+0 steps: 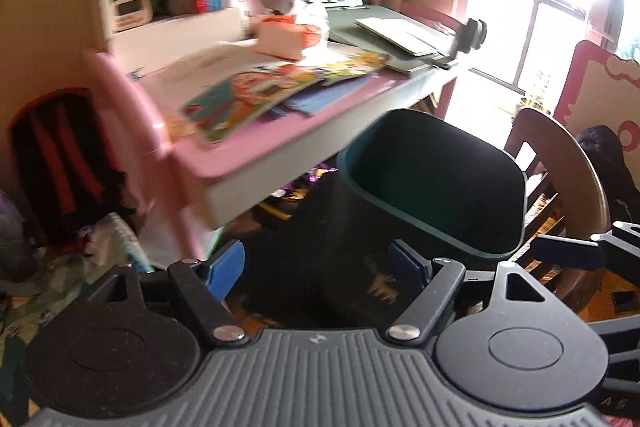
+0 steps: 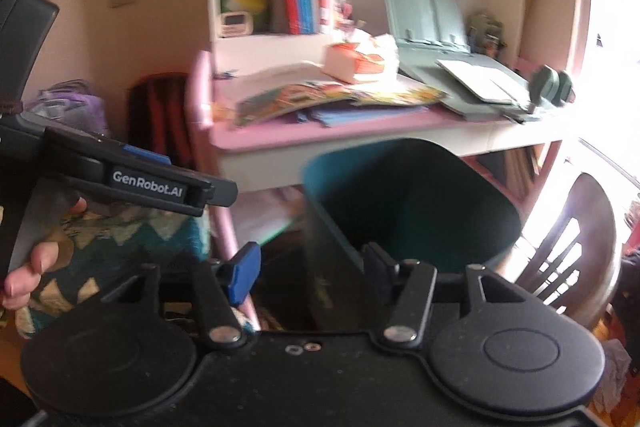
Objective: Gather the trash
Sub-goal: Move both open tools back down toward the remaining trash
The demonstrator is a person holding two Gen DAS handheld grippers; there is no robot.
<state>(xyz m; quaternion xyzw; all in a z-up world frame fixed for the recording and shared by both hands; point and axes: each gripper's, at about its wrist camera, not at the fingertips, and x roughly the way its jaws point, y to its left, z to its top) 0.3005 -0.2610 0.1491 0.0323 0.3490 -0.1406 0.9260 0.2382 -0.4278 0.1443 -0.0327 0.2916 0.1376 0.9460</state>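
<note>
A dark teal trash bin (image 1: 432, 187) stands open in front of the pink desk (image 1: 280, 123); it also shows in the right wrist view (image 2: 412, 203). My left gripper (image 1: 316, 267) is open, its blue pads apart, the right pad against the bin's near wall. My right gripper (image 2: 312, 267) is open, its right finger inside the bin's rim, its left pad outside. Crumpled white paper and an orange-white carton (image 2: 360, 59) lie on the desk. The left gripper's body (image 2: 120, 175) appears at the left of the right wrist view.
Picture books and blue sheets (image 2: 332, 99) cover the desk, with a green book stand (image 2: 424, 15) behind. A wooden chair (image 2: 576, 243) stands at the right. A red-black backpack (image 1: 60, 163) and clutter lie at the left of the desk.
</note>
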